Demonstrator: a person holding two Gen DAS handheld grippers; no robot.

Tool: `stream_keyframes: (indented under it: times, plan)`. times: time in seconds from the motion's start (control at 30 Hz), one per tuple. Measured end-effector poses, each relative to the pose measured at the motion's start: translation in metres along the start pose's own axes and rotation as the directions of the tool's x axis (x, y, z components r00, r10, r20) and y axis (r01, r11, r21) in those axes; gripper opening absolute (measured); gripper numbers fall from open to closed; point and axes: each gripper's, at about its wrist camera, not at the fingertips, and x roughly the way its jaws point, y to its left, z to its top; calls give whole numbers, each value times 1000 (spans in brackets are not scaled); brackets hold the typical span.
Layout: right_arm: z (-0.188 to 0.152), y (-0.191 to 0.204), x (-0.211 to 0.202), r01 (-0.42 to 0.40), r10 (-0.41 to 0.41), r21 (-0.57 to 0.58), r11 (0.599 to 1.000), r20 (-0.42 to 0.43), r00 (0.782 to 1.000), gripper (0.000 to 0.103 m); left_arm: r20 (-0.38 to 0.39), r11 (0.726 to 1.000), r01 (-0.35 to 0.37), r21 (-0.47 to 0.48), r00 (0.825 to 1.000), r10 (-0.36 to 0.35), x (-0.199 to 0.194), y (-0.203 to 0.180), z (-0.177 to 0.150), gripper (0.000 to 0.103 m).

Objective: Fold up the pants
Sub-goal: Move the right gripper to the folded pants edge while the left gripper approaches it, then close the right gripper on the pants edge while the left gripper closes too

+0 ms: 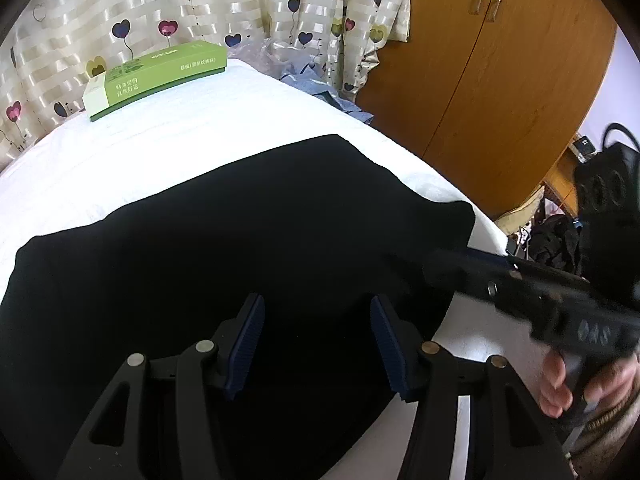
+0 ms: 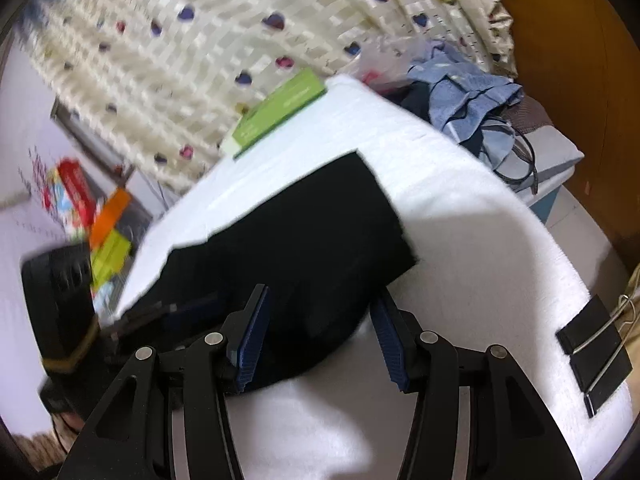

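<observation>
Black pants (image 1: 240, 240) lay on a white bed cover (image 1: 160, 152). A green box (image 1: 156, 76) with a white end sat by a cream striped curtain (image 1: 160, 8) printed with purple, pink and yellow hearts. The wardrobe (image 1: 500, 80) was orange-brown. Blue cloth (image 2: 468, 92) was crumpled beyond. Both grippers were black with blue pads (image 1: 246, 344).

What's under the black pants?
The black pants lie flat on a white cloth that shows all around them. Whatever sits beneath that cloth is covered, so it cannot be seen.

Pants (image 1: 240, 232) on bed (image 1: 200, 140), box (image 1: 156, 76) behind
</observation>
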Motion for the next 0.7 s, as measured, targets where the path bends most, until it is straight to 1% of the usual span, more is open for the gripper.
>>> stream_keyframes:
  times: [0.07, 0.2, 0.23, 0.3, 0.33, 0.4, 0.47, 0.53, 0.57, 0.63, 0.7]
  plan:
    - [2, -5, -4, -14, 13, 42, 999, 27, 1000, 52, 3, 1000, 2, 7, 1000, -2, -1, 1, -2, 58]
    - [9, -11, 5, -87, 88, 108, 990, -7, 996, 52, 6, 1000, 13, 7, 1000, -13, -2, 3, -4, 58]
    - [11, -12, 4, -91, 90, 109, 990, 13, 996, 52, 6, 1000, 16, 5, 1000, -16, -2, 4, -3, 58]
    - [17, -15, 2, -72, 67, 109, 991, 53, 996, 52, 7, 1000, 19, 0, 1000, -19, -2, 5, -3, 58]
    - [20, -17, 4, -75, 70, 118, 990, 50, 996, 52, 7, 1000, 21, 1, 1000, -21, -2, 5, -4, 58]
    - [25, -18, 11, -91, 90, 124, 988, 10, 996, 52, 11, 1000, 24, 1, 1000, -24, -3, 5, -4, 58]
    - [26, -19, 14, -115, 117, 130, 985, -11, 993, 52, 13, 1000, 23, 7, 1000, -23, -2, 5, -5, 58]
    - [22, -20, 14, -149, 154, 150, 977, -20, 988, 52, 13, 1000, 23, 6, 1000, -23, -2, 5, -5, 58]
    - [20, -21, 13, -154, 159, 151, 977, -20, 987, 52, 14, 1000, 25, 5, 1000, -25, -2, 5, -5, 58]
    - [16, -21, 10, -137, 141, 134, 982, -22, 990, 49, 16, 1000, 30, 4, 999, -30, -2, 5, -5, 58]
    - [14, -24, 8, -118, 122, 133, 984, -23, 992, 38, 17, 999, 35, 2, 999, -35, -2, 6, -5, 58]
